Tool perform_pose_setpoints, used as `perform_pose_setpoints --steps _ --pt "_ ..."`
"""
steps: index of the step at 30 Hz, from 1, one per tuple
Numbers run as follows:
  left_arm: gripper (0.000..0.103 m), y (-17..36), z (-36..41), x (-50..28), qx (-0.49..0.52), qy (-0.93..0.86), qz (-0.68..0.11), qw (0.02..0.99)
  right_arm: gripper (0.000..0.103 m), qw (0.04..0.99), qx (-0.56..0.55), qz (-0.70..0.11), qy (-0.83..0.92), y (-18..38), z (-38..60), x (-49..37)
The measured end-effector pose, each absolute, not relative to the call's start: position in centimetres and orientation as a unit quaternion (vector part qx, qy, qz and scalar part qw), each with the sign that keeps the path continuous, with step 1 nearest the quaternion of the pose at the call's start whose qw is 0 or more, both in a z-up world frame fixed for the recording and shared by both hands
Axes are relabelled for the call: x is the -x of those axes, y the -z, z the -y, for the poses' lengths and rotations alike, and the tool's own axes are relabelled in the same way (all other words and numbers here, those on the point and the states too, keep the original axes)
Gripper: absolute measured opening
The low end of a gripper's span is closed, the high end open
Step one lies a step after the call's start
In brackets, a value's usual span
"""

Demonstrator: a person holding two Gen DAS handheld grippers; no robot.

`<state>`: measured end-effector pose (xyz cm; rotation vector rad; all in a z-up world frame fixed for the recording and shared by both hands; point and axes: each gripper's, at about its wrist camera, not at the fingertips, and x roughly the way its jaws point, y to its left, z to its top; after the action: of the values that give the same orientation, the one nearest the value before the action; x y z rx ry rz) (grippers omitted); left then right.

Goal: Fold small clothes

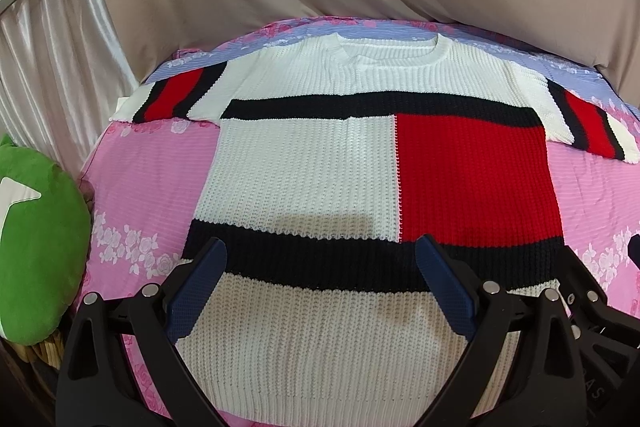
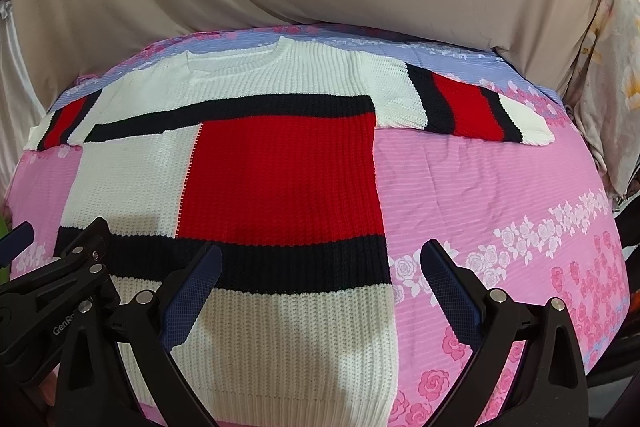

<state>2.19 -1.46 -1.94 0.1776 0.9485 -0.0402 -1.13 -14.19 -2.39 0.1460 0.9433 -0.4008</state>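
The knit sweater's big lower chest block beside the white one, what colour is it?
Red, on the white, black and red knit sweater; clearest in the right wrist view.

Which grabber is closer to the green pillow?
Left. The left gripper hovers over the sweater's hem beside the green pillow; the right gripper is farther, past the sweater's other edge.
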Motion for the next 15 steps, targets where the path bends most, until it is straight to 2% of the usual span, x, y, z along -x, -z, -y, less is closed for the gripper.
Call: perform_pose_setpoints --steps 7,15 --pt "0.094 1.4 0.7 -3.1 -0.052 0.019 -0.455 0.889 0.098 0.862 -0.122 -0.459 0.177 4.0 17.6 0.4" --pt "0.094 1.5 -0.3 -5.3 -0.048 -0.01 -0.459 0.887 0.097 0.82 -0.266 -0.41 0.296 5.7 39.8 -0.2"
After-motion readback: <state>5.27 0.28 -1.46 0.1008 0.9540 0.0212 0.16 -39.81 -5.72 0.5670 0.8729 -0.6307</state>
